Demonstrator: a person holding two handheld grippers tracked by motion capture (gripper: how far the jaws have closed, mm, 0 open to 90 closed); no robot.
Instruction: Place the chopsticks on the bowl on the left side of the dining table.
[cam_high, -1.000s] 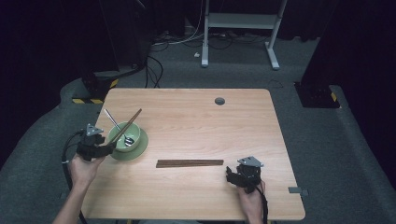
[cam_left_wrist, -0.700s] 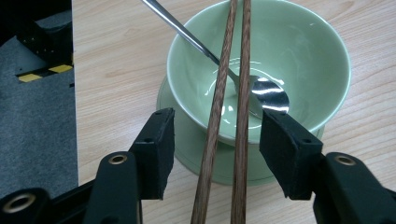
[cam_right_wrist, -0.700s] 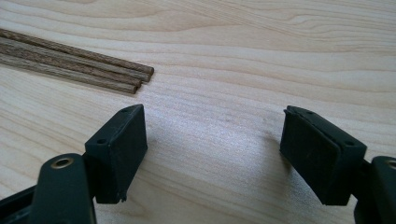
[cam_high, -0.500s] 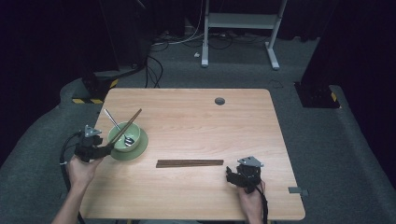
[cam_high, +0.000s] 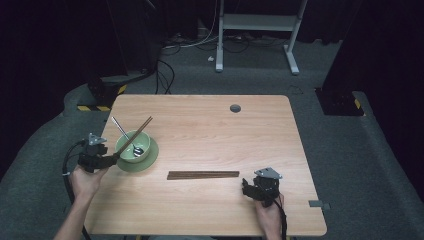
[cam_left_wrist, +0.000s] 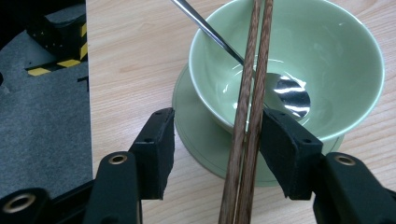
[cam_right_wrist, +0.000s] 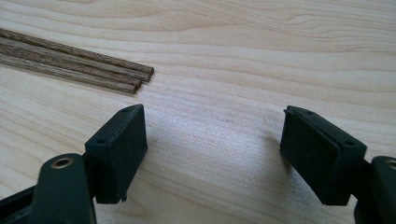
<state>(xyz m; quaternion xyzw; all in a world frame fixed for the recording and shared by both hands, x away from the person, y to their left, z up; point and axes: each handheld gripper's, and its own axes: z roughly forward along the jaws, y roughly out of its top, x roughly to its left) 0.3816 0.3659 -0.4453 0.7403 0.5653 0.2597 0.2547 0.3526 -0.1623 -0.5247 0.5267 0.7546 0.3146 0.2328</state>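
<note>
A pale green bowl (cam_high: 133, 145) stands on a matching saucer (cam_high: 145, 161) at the table's left. A metal spoon (cam_high: 121, 131) and a pair of brown chopsticks (cam_high: 136, 136) lean in it. My left gripper (cam_high: 111, 159) is at the saucer's left edge. In the left gripper view my left gripper (cam_left_wrist: 217, 121) is open and the pair of chopsticks (cam_left_wrist: 247, 116) runs between its jaws, close against the right pad (cam_left_wrist: 285, 140) and clear of the left one. More chopsticks (cam_high: 202, 175) lie flat mid-table. My right gripper (cam_right_wrist: 212, 116) is open and empty, just right of the chopstick ends (cam_right_wrist: 135, 77).
The wooden table (cam_high: 210, 130) has a round grommet (cam_high: 235, 108) near its far edge. Grey carpet surrounds it. A yellow-black striped block (cam_high: 102, 95) lies off the far left corner, and a white desk frame (cam_high: 257, 22) stands beyond.
</note>
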